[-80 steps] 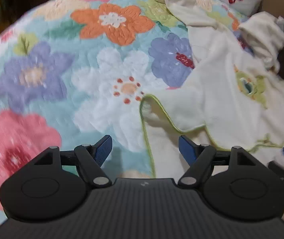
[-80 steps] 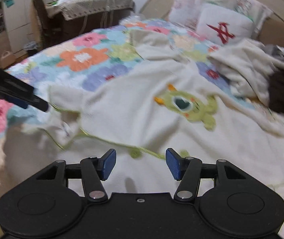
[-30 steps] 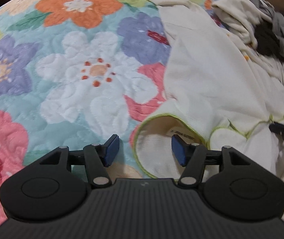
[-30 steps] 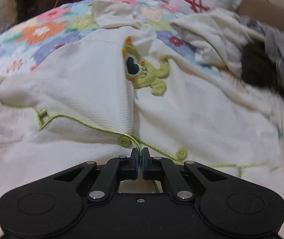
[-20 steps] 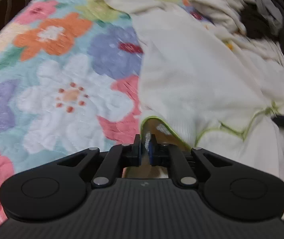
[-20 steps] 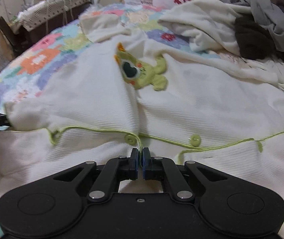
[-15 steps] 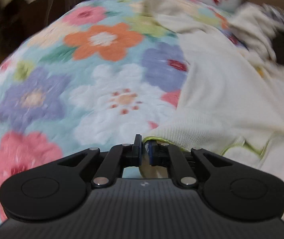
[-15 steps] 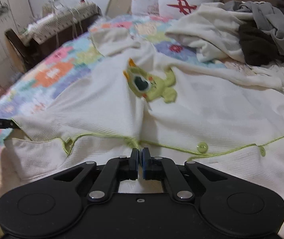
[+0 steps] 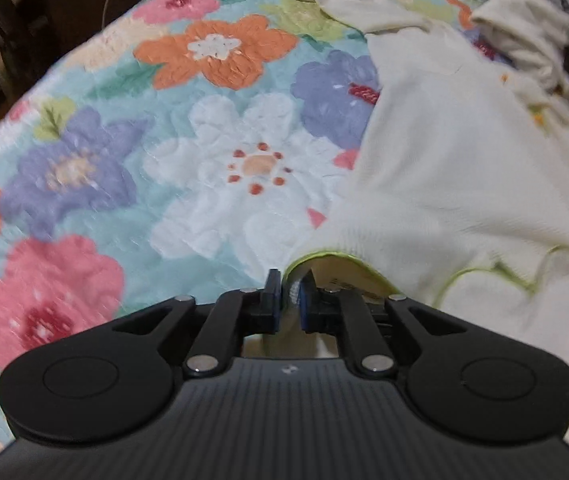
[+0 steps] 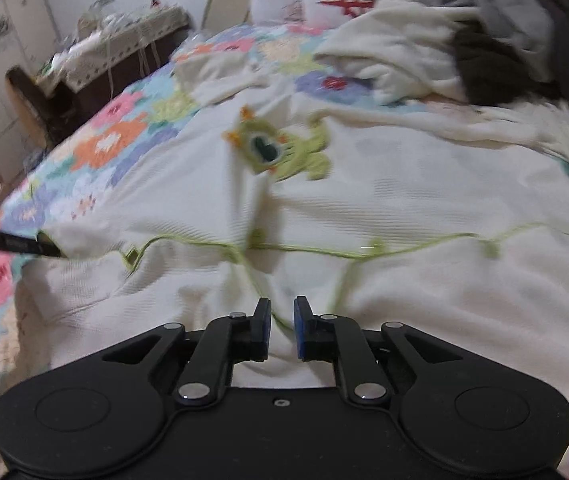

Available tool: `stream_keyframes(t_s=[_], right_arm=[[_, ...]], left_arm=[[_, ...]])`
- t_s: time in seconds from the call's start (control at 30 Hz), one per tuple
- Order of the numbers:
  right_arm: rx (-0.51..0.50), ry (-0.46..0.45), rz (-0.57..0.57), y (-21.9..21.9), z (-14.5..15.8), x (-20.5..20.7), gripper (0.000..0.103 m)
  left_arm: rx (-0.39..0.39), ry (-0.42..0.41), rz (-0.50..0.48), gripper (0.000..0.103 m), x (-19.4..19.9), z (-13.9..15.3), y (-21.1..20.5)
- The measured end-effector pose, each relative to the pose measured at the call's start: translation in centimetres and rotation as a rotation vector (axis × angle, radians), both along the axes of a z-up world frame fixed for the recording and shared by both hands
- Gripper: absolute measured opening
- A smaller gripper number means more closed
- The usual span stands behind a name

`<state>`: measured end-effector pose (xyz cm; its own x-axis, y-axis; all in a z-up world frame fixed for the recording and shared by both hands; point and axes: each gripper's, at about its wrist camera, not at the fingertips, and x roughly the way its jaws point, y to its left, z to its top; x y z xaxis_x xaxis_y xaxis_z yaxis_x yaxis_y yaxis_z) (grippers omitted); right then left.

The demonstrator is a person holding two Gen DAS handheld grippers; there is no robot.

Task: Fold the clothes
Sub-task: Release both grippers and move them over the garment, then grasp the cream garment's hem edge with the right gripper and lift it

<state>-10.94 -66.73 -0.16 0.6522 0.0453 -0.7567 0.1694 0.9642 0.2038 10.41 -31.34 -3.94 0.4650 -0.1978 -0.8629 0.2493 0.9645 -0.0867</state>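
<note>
Fingers of the left gripper (image 9: pixel 289 296), narrowly parted and opening, still bracket the green-piped hem of the cream waffle-knit garment (image 9: pixel 456 184), kept taut for folding. Right gripper (image 10: pixel 282 330) fingers, opening, enclose nothing. Garment is spread on the floral quilted bed (image 9: pixel 132 152).

A cream, finely ribbed cloth garment (image 10: pixel 424 184) is lying on the puffy quilted floral bedspread (image 9: pixel 132 152); matt black plastic gripper bodies.

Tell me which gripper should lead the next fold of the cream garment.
Left, probably. The left gripper, jaws easing open, has the cream garment and its green-trimmed edge between its pads; the right gripper, jaws opening, is letting go and only hovers over the cloth.
</note>
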Motion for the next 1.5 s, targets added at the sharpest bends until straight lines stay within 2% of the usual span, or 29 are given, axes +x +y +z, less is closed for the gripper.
stream_keyframes(t_s=[0.03,0.07,0.1,0.2,0.27,0.33,0.43,0.5,0.57,0.67,0.73,0.87,0.97,1.03,1.1,1.17,1.27,1.4,1.5], right_arm=[[0.009,-0.007,-0.019,-1.1,0.7,-0.9,0.027],[0.013,-0.012,-0.042,-2.4,1.4,-1.9,0.032],[0.015,-0.018,-0.063,-3.6,2.1,-3.0,0.033],[0.003,-0.043,-0.126,-7.0,3.7,-6.2,0.041],[-0.016,-0.057,-0.179,-9.4,4.1,-8.3,0.052],[-0.027,-0.059,-0.250,-12.0,3.6,-10.2,0.052],[-0.020,-0.060,-0.395,-15.8,2.3,-12.9,0.052],[-0.001,-0.070,-0.487,-17.9,1.6,-14.7,0.052],[0.008,-0.094,-0.537,-19.6,1.2,-15.9,0.052],[-0.052,-0.078,-0.530,-20.8,1.1,-16.3,0.052],[-0.052,-0.053,-0.543,-21.6,0.5,-16.4,0.052],[0.007,-0.034,-0.580,-23.7,-0.9,-17.6,0.052],[0.062,-0.043,-0.605,-25.3,-1.7,-18.2,0.052],[0.115,-0.045,-0.628,-26.3,-2.3,-18.5,0.052],[0.137,-0.034,-0.680,-26.6,-2.5,-19.1,0.052],[0.161,0.000,-0.772,-26.6,-2.5,-20.2,0.055],[0.251,-0.011,-0.864,-26.7,-3.4,-22.2,0.063],[0.390,-0.041,-0.855,-28.2,-5.4,-21.2,0.063],[0.402,-0.040,-0.871,-29.1,-6.1,-19.9,0.063]], left_arm=[[-0.021,-0.013,0.003,0.018,-0.2,0.5,0.2],[-0.042,-0.026,0.006,0.028,-0.4,1.1,0.4],[-0.057,-0.045,0.008,0.034,-0.7,1.8,0.5],[-0.102,-0.092,-0.013,0.037,-2.0,3.6,0.2],[-0.135,-0.109,-0.049,0.041,-3.2,4.6,-0.9],[-0.163,-0.118,-0.095,0.041,-4.5,5.4,-2.5],[-0.160,-0.119,-0.199,0.042,-6.8,5.8,-6.5],[-0.162,-0.103,-0.274,0.048,-8.3,5.9,-9.6],[-0.160,-0.071,-0.345,0.048,-9.5,5.7,-13.1],[-0.176,-0.025,-0.425,0.049,-10.9,5.3,-18.1],[-0.187,0.010,-0.470,0.049,-11.7,5.0,-21.5],[-0.226,0.101,-0.533,0.049,-12.9,4.0,-28.1],[-0.221,0.144,-0.574,0.049,-13.7,3.3,-32.8],[-0.198,0.157,-0.602,0.047,-13.9,3.0,-36.0],[-0.175,0.160,-0.630,0.039,-14.1,2.9,-38.9],[-0.153,0.158,-0.657,0.039,-14.4,2.9,-41.7],[-0.154,0.148,-0.703,0.039,-15.0,3.3,-44.6],[-0.142,0.158,-0.681,0.041,-13.9,2.7,-48.5],[-0.148,0.153,-0.664,0.041,-12.3,3.0,-50.4]])
